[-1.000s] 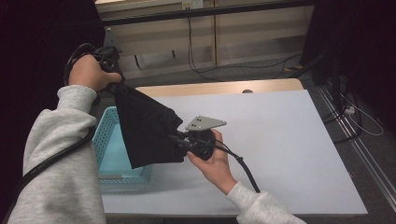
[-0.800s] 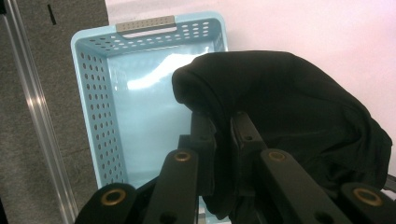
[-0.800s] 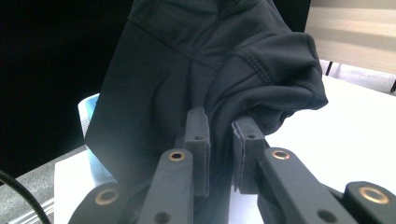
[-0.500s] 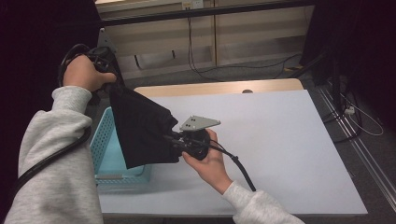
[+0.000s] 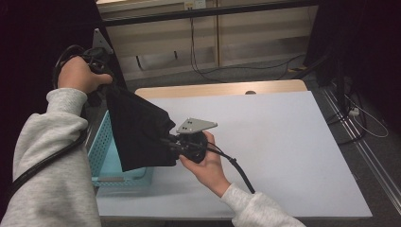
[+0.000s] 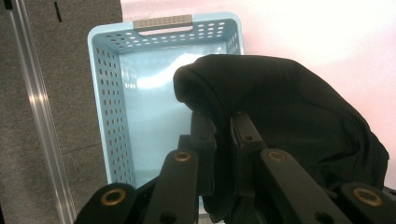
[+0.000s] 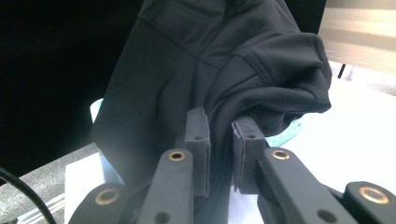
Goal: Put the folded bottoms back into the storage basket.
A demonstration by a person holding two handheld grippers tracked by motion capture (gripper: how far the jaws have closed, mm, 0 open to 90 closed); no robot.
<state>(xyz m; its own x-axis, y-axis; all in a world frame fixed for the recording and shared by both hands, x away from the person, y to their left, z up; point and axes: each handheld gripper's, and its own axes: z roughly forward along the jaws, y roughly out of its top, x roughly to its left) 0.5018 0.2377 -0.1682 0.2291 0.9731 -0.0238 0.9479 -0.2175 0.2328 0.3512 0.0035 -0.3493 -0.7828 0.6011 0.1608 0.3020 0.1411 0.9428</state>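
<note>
High view: black fabric garment (image 5: 139, 130) hangs above a light-blue perforated plastic basket (image 5: 101, 146).
Left hand-held gripper (image 5: 101, 82) and right hand-held gripper (image 5: 168, 142) each pinch the garment's edge over the white bench (image 5: 283, 142).

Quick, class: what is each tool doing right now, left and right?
Left tool: closed on the black garment, above the blue basket.
Right tool: closed on the same garment.
</note>
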